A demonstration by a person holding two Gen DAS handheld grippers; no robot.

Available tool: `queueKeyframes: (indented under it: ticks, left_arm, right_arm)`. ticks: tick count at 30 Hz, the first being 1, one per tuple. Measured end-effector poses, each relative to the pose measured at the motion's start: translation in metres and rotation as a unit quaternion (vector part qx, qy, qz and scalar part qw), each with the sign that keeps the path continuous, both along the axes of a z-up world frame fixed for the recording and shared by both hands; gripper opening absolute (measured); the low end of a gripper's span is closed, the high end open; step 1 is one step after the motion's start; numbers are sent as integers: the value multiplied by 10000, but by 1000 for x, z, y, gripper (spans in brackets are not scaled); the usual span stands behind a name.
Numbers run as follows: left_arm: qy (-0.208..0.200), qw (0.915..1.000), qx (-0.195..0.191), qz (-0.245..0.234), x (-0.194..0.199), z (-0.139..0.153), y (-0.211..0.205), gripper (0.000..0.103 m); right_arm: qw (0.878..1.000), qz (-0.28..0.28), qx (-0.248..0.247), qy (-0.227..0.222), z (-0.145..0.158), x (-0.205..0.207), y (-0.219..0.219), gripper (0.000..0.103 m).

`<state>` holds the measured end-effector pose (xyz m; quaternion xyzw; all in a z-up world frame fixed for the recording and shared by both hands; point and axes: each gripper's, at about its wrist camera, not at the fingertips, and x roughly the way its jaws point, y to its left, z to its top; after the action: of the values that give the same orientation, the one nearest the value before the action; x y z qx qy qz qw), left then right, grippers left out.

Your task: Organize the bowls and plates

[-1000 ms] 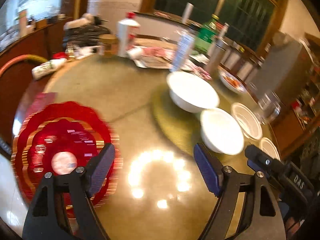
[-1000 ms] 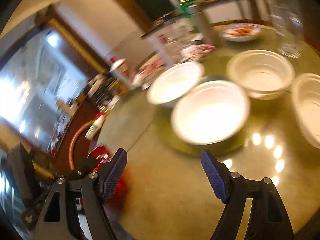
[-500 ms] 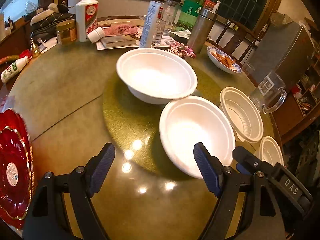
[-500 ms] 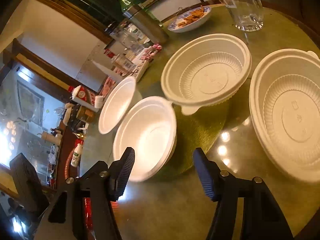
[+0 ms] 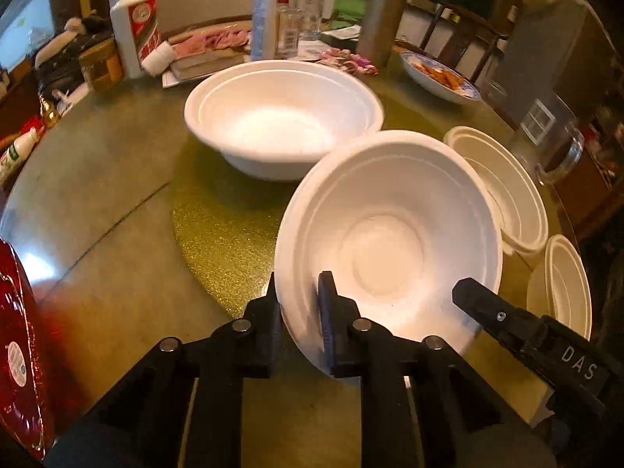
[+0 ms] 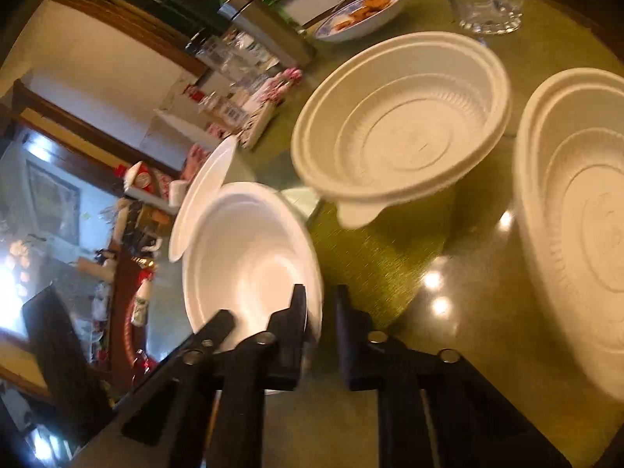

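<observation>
Both claws are on the same white foam bowl (image 5: 390, 234) near the front of the round table (image 5: 97, 163). The left claw (image 5: 300, 312) is clamped on the bowl's near-left rim — one finger outside the wall, the blue-padded one inside. Its jaws have just been closing, with the rim between them. The bowl sits tilted, its inside facing the left camera.

In the right wrist view, the right claw (image 6: 319, 312) pinches the near rim of the same bowl (image 6: 249, 257); its jaws have just been closing too, with the rim between them, though this view is blurred (in the left view it shows as a black finger reaching in over the bowl's right edge).

A second white foam bowl (image 5: 284, 117) stands upright just behind the held one, close to its rim; whether they touch I cannot tell. Both are over a gold glitter disc (image 5: 218, 234) at the table's centre. To the right are two cream ribbed plastic bowls — a nearer one (image 6: 577, 226) and a farther one (image 6: 401, 124) with a small tab on its rim. A red plate (image 5: 19, 351) lies at the table's left edge. Bottles, a steel flask, a glass mug and a blue-rimmed dish of food (image 5: 436, 76) crowd the far side.
</observation>
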<state>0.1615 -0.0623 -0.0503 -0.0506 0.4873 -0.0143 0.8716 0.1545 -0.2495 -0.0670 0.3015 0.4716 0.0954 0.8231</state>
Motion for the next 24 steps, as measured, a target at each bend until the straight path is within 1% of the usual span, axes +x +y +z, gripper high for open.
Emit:
queueKeyframes:
  ticks: [1, 7, 11, 17, 24]
  left_arm:
    - [-21, 10000, 52, 5, -3, 1, 0, 15]
    - [-137, 9999, -19, 88, -24, -1, 12, 15]
    - [-341, 9992, -26, 224, -38, 2, 22, 15]
    - [-688, 9967, 96, 414, -55, 6, 31, 15]
    - [-883, 9948, 178, 481, -62, 4, 36, 15]
  right_arm:
    - [10000, 3, -61, -22, 1, -3, 2, 7]
    - [9997, 72, -71, -234, 2, -23, 14, 7]
    - [9981, 216, -287, -502, 9, -33, 27, 7]
    - [9941, 443, -489, -858, 16, -43, 45, 7]
    - [9903, 574, -705, -1051, 18, -46, 56, 8]
